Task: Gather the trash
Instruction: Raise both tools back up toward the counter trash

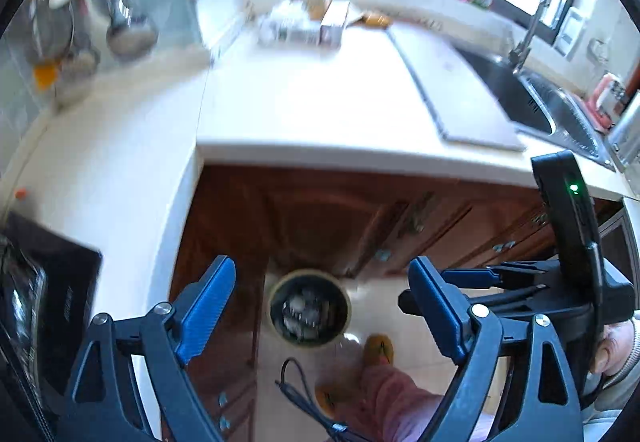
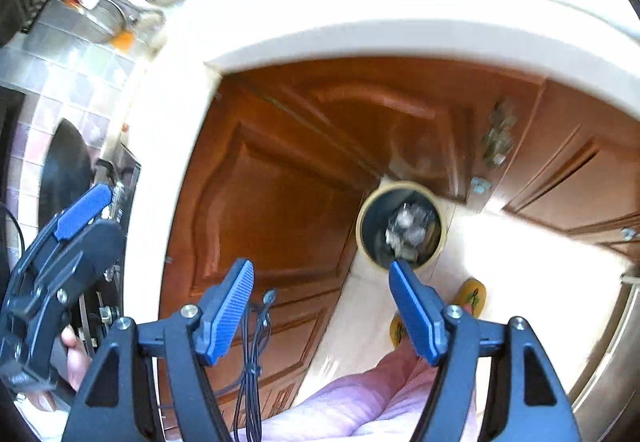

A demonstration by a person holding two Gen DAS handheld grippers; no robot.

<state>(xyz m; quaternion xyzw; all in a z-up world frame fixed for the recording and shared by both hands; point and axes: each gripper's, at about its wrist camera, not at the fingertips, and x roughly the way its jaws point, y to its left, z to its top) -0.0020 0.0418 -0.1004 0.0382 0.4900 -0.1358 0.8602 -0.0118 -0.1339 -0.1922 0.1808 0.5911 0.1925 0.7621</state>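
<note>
— Step in hand? Looked like a drop just finished: left claw (image 1: 320, 306) spread wide, nothing between the blue pads; right claw (image 2: 320, 306) equally wide and empty. Both hung above the round trash bin (image 1: 309, 308) down on the floor, near the wooden cabinet doors (image 2: 280, 178), with crumpled trash (image 2: 408, 228) lying inside it.

— And next? Probably called for a swing to the far end of the white counter (image 1: 320, 102), toward the boxes and wrappers (image 1: 304, 26) under the window. Blurred there, so which of those counted as trash could not be told.
</note>
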